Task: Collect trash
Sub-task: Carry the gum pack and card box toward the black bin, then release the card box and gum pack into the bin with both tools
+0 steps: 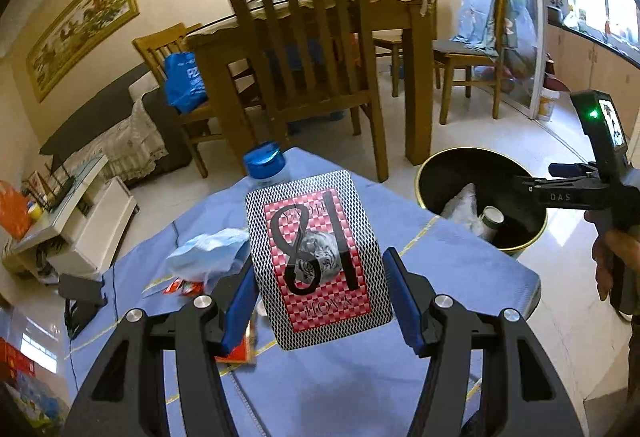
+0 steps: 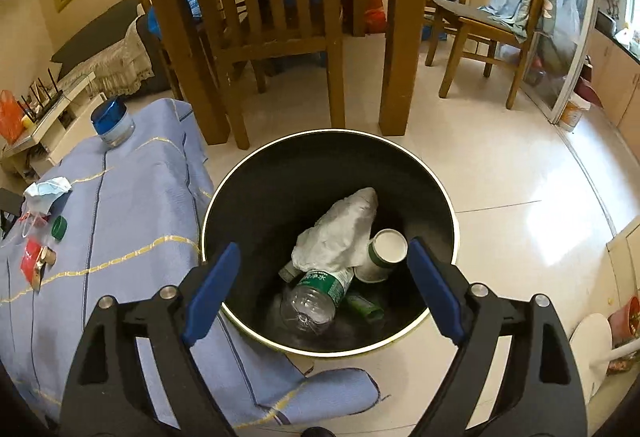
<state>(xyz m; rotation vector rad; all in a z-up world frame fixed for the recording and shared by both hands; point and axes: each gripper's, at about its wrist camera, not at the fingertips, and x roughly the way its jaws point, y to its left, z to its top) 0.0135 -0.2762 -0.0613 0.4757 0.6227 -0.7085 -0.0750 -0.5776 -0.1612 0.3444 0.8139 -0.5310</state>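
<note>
Two grippers are shown, each at a different stage of the same job. The left gripper (image 1: 320, 301) is raised above the cloth (image 1: 460, 265), and a playing card (image 1: 316, 261) stands between its blue fingers (image 1: 400, 301). The card appears to be pinched along its side edges, though the left finger seems slightly clear of it, so a firm grip cannot be confirmed; the jaws are set about a card's width apart. The card is held face-away and nearly upright, presumably so that it can be carried edge-on to the bin (image 1: 424, 173), which stands on the floor just beside the table's right edge.

The right gripper (image 2: 320, 289) is held directly over the bin (image 2: 248, 197) with its jaws spread wide and nothing between them, a pose consistent with a release over the opening. A clear bottle (image 2: 312, 297), a paper cup (image 2: 380, 257) and a crumpled white wad (image 2: 340, 229) are seen lying inside.

Remaining trash is left on the cloth: a face mask (image 2: 46, 193), a green cap (image 2: 60, 227) and red wrappers (image 2: 34, 261). A blue-lidded jar (image 2: 112, 125) stands at the far corner; whether it counts as trash cannot be told. The task is judged partly done.
</note>
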